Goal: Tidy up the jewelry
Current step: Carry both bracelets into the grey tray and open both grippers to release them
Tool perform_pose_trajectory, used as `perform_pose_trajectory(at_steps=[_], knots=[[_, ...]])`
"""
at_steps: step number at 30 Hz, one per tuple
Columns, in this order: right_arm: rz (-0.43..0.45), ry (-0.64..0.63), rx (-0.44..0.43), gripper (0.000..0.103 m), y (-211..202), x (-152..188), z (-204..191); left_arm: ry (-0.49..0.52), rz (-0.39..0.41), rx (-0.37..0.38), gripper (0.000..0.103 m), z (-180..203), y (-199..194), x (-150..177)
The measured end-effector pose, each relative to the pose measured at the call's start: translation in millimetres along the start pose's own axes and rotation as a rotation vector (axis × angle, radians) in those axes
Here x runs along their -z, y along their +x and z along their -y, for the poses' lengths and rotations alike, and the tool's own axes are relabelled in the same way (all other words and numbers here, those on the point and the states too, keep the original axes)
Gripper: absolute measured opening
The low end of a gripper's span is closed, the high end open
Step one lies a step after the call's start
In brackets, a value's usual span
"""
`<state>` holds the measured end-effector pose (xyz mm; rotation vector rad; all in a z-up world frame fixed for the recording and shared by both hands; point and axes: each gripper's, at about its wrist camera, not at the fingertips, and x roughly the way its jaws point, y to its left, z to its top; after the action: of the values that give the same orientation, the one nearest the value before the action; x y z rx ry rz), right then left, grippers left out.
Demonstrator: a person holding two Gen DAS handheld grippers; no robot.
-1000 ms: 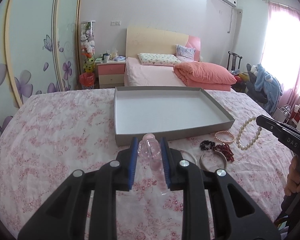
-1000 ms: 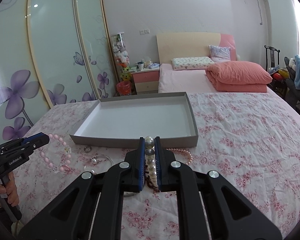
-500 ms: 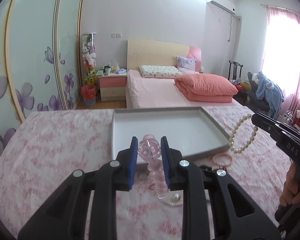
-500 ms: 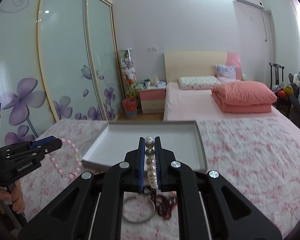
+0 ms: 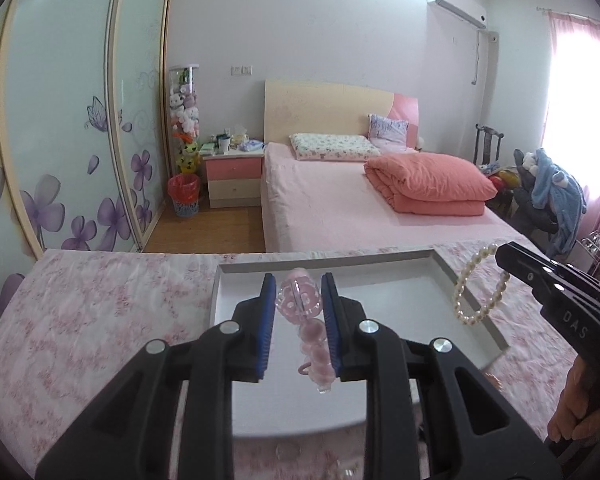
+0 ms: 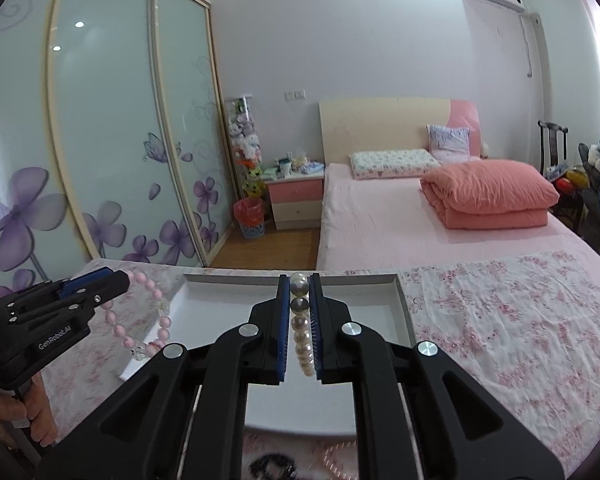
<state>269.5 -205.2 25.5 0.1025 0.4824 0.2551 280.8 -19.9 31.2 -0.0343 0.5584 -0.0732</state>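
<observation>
The left claw is clamping a pink bead bracelet between its blue pads, most of the loop dangling below the fingers. The right claw is squeezing a pearl bracelet the same way, its beads running in a line between the pads. Each claw is hanging above the near part of a shallow grey tray, which is lying on a floral-covered tabletop; from the left view the pearl loop is dangling over the tray's right rim. The tray's visible floor is looking bare. Dark beads and a pinkish strand are lying blurred on the cloth near the tray's front edge.

This looks like the carrying step, with both pieces poised for placing. The next move probably calls for lowering each claw toward the tray floor, keeping the two loops apart, then spreading the fingers so the beads settle without rolling or tangling.
</observation>
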Motion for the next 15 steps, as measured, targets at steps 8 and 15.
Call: perform_pose_trajectory(at_steps=[8, 15], knots=[[-0.118, 0.07, 0.006, 0.01, 62.6, 2.9, 13.6, -0.019, -0.087, -0.009, 0.023, -6.7, 62.1, 0.7], [-0.165, 0.075, 0.019, 0.011, 79.5, 5.7, 11.8, -0.044, -0.123, -0.027, 0.024, -13.4, 89.0, 7.5]])
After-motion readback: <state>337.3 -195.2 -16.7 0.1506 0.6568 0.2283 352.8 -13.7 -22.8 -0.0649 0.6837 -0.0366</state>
